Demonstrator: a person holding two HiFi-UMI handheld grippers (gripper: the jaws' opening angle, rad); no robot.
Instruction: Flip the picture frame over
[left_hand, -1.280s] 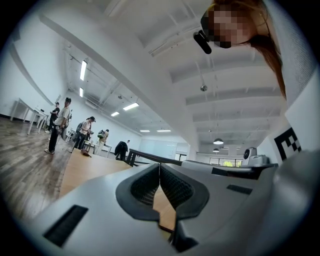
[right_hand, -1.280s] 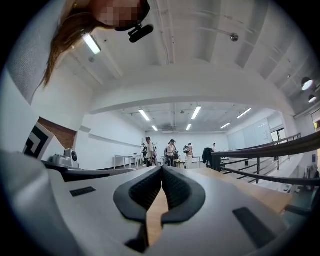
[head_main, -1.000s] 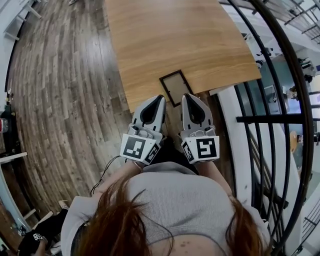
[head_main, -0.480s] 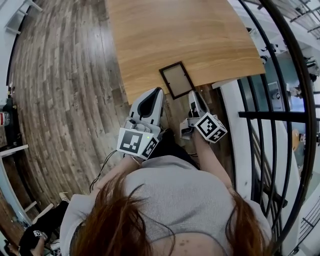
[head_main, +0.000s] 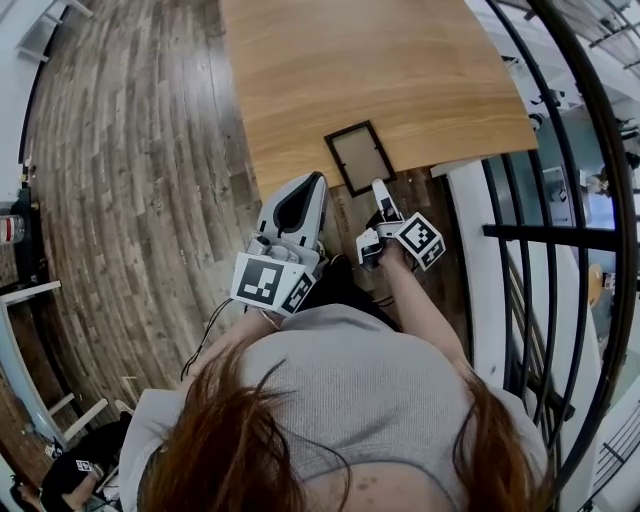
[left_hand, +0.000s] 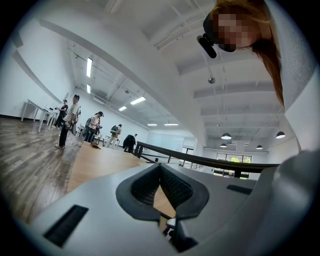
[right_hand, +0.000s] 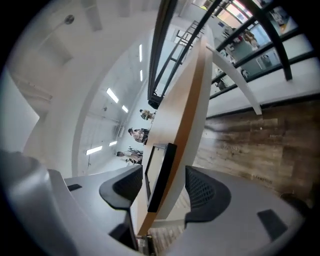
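Legible text, numbers, brands, signs: none found in any view.

- Left marker cube (head_main: 268, 284): black-and-white square code patterns on its visible faces. These are blocks only, no letters or digits.
- Right marker cube (head_main: 421, 240): the same kind of block pattern, no characters.
- Picture frame (head_main: 361, 157), at the near edge of the desk (head_main: 400, 80): dark border round a plain pale panel, with no print or label to be made out.
- Background walls and ceiling, gripper views: no signage that can be read.
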